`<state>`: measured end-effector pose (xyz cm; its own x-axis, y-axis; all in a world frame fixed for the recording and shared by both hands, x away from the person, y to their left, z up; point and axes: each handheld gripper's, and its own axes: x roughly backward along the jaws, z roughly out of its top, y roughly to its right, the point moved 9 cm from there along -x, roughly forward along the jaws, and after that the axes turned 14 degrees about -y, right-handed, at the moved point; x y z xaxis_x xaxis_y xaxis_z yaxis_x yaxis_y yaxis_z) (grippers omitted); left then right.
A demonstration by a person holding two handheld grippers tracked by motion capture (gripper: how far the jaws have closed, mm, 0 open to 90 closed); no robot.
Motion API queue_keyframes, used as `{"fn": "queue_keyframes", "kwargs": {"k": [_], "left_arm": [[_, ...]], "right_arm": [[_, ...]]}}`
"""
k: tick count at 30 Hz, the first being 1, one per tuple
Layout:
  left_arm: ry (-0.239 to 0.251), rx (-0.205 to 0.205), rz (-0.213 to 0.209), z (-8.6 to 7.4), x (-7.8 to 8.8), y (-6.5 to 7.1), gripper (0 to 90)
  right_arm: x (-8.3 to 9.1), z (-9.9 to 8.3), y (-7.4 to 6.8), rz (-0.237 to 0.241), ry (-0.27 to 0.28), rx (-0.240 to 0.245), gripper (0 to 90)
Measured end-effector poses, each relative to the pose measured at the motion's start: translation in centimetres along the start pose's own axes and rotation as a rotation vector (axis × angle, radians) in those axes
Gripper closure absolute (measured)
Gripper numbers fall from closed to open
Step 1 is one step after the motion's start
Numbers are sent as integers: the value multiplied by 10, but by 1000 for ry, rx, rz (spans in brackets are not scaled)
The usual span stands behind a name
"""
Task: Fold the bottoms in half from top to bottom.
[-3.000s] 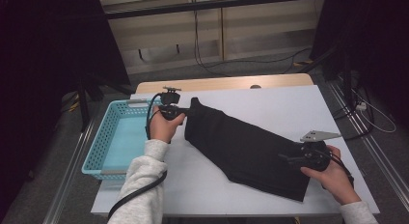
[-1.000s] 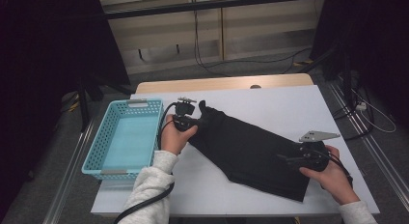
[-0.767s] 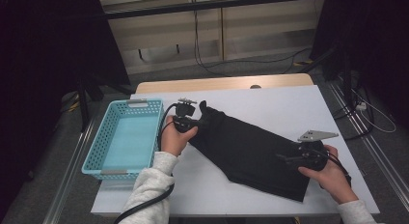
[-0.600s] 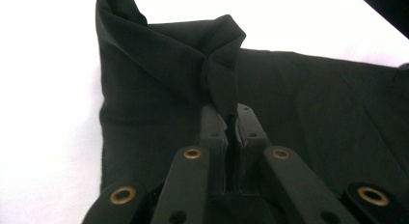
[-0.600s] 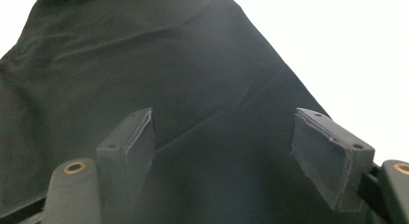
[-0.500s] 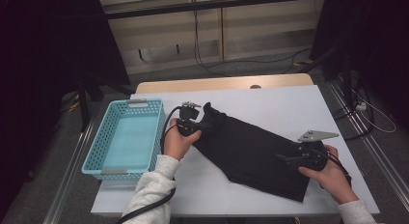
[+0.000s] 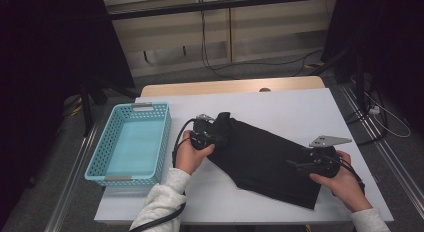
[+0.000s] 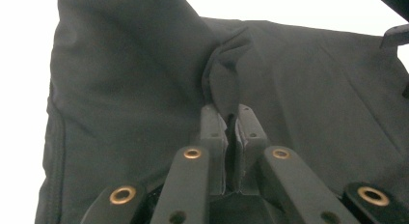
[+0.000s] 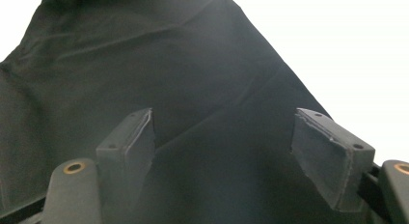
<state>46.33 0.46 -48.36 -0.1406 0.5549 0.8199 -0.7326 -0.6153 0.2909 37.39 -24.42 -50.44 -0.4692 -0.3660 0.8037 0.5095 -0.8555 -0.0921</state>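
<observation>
1. Now, the white table (image 7: 280,107) takes up the middle of the high view, reaching from the lower left to the right edge.
2. Next in size, the black garment (image 7: 265,159) lies flat across the table's centre, slanting from the upper middle of the frame down toward the lower right. One corner is bunched and lifted at its upper left end.
3. At the left of the frame, the blue basket (image 7: 102,164) sits on the table's left edge, just beside my left hand and apart from the garment.
4. My right gripper (image 7: 300,165) rests at the lower right of the high view, over the garment's lower end. In the right gripper view its jaws stand wide apart above the dark cloth, gripping nothing.
5. My left gripper (image 7: 220,134) sits at the centre of the high view, at the garment's raised corner. In the left gripper view the jaws are pressed nearly together, with a fold of the black cloth pinched between the pads (image 8: 212,132).
</observation>
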Motion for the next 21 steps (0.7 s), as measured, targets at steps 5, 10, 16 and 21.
{"fn": "queue_keyframes", "kwargs": {"k": [5,10,16,21], "left_arm": [[1,-21,-15,-4,-6,10,847],[-6,-51,-34,-7,-13,23,846],[-2,-76,-48,-6,-18,38,845],[2,-97,-58,-5,-16,47,843]], "right_arm": [[0,1,-1,5,4,-2,236],[-1,1,-2,4,3,-2,236],[-1,2,-3,9,5,-2,237],[-3,3,-5,12,6,5,237]]}}
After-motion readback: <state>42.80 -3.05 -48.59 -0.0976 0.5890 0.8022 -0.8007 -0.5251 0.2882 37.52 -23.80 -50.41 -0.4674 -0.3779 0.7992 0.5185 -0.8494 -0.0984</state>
